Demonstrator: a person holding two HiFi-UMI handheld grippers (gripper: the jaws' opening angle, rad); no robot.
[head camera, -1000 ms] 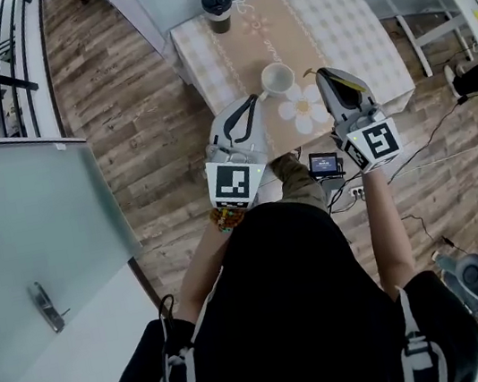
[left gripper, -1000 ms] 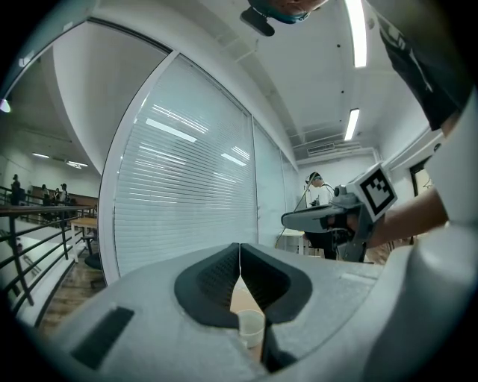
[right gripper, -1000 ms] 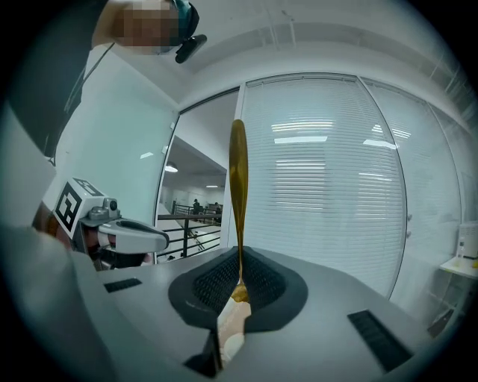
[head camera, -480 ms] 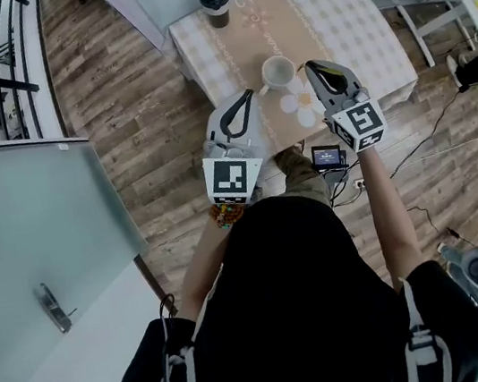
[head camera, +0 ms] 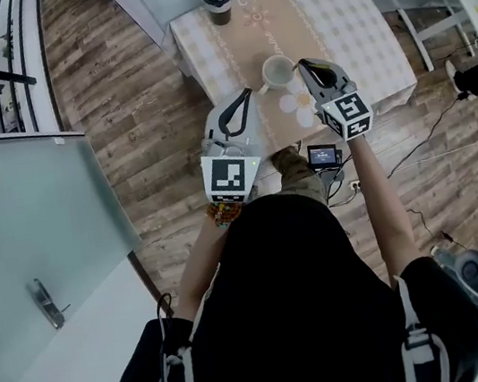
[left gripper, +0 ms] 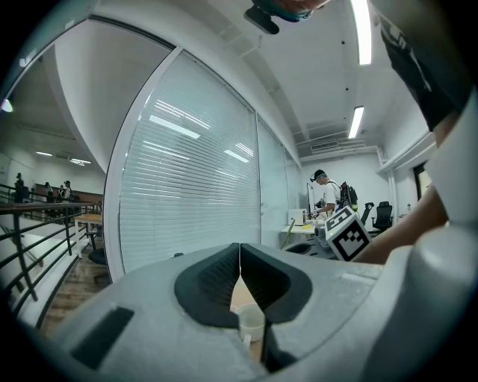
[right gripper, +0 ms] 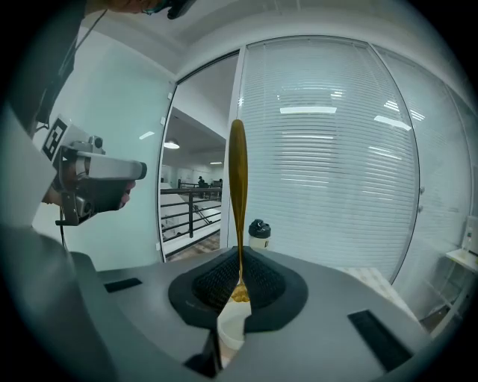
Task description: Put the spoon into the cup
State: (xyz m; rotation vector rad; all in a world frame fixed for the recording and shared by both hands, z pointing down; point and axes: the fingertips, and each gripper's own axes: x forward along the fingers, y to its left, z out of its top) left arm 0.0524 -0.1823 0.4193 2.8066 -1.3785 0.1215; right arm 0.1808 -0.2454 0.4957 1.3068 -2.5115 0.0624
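A white cup [head camera: 278, 71] stands on the small table [head camera: 345, 13]. My right gripper [head camera: 301, 64] is at the cup's right rim, shut on a gold spoon [right gripper: 237, 186]. The spoon's handle sticks up past the jaw tips and its bowl sits between the pads, right over the cup [right gripper: 231, 329]. My left gripper [head camera: 247, 94] hovers just left of the cup's handle, shut with nothing in it. Through its jaws in the left gripper view [left gripper: 240, 251] I see the cup [left gripper: 250, 325] below.
A dark tumbler with a black lid [head camera: 217, 1] stands at the table's far left corner. The table has a checked cloth with flower prints. Wooden floor lies around it, a glass wall behind it, and cables and a small screen [head camera: 322, 157] near my feet.
My right gripper has carried the spoon up and left, from beside the flower print to the cup's rim. The left gripper has barely moved.
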